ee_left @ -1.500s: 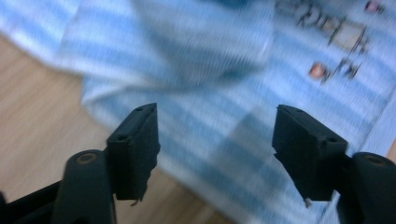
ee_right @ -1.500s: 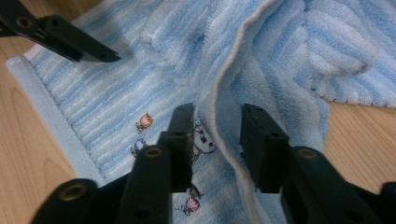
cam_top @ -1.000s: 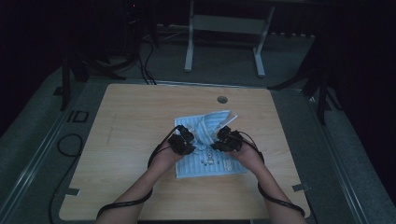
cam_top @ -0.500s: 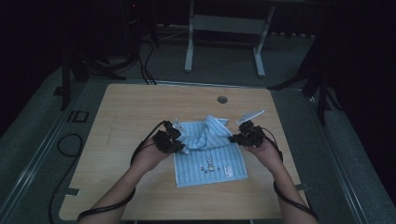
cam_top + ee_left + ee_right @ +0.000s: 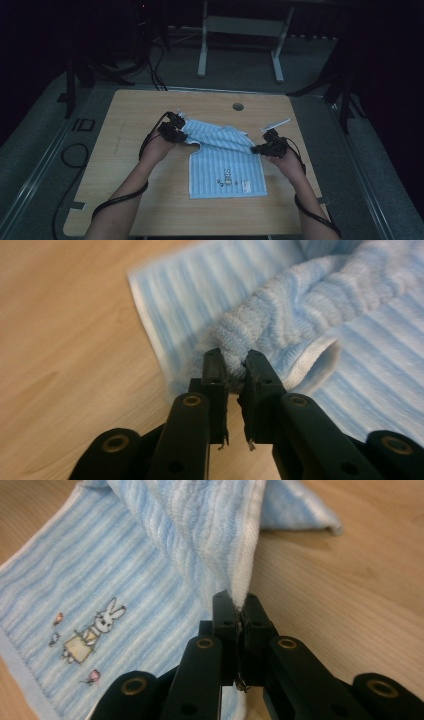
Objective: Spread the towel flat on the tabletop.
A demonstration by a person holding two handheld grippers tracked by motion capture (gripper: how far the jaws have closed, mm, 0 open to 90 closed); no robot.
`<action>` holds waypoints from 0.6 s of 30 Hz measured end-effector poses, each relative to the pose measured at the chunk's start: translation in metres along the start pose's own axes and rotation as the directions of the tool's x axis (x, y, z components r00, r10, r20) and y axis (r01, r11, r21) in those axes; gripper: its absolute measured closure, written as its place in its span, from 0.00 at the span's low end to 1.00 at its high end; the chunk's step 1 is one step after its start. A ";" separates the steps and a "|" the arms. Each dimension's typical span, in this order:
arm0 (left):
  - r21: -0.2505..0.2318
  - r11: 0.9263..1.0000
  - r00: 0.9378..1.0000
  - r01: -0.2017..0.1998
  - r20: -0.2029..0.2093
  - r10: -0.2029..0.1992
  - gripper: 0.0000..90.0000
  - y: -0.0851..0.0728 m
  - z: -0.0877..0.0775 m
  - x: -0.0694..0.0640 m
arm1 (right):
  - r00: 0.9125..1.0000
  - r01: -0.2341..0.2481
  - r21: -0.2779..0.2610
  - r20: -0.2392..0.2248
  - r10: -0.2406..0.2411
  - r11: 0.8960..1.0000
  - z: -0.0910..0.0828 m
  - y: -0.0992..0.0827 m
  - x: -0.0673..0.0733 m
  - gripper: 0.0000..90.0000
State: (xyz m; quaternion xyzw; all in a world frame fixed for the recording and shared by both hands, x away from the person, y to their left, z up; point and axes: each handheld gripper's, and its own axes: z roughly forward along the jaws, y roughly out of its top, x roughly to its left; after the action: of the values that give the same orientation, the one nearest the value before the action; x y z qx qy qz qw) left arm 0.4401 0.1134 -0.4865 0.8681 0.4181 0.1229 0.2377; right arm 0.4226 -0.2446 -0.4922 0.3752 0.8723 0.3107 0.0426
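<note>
Now we have drawn our two hands apart, so the far half of the blue striped towel (image 5: 220, 142), bunched between them a second ago, hangs stretched in a band above the half that lies flat on the tabletop (image 5: 125, 125). Our left tool (image 5: 181, 131) is clamped on a folded lump of towel edge, though its jaws have just been easing open a little, and our right tool (image 5: 256, 148) is pinched tight on the white hem. With both corners held and spread, we judge the fold toward us is ready to be laid.

Tools (image 5: 173, 131) (image 5: 270, 146) farther apart — towel (image 5: 227, 172) stretched wider
</note>
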 end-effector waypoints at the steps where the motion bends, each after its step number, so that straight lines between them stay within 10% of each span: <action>1: 0.048 0.999 1.000 0.012 0.022 -0.014 0.87 0.001 0.014 0.005 | 1.000 -0.011 0.014 0.011 0.011 1.000 0.005 -0.002 -0.003 0.97; 11: 0.076 0.996 0.999 0.050 0.005 -0.051 0.55 -0.005 0.029 -0.001 | 0.999 -0.032 0.048 0.031 0.030 0.998 0.014 -0.008 -0.009 0.97; 18: -0.022 1.000 0.997 -0.003 0.072 0.004 0.45 -0.026 -0.002 -0.045 | 0.999 -0.025 0.014 0.041 0.024 1.000 0.007 -0.006 -0.007 0.83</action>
State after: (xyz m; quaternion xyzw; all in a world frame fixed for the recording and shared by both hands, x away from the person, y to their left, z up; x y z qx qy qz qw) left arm 0.3944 0.0927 -0.4990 0.8701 0.4064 0.0965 0.2618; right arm 0.4254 -0.2489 -0.5026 0.3924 0.8688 0.2970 0.0539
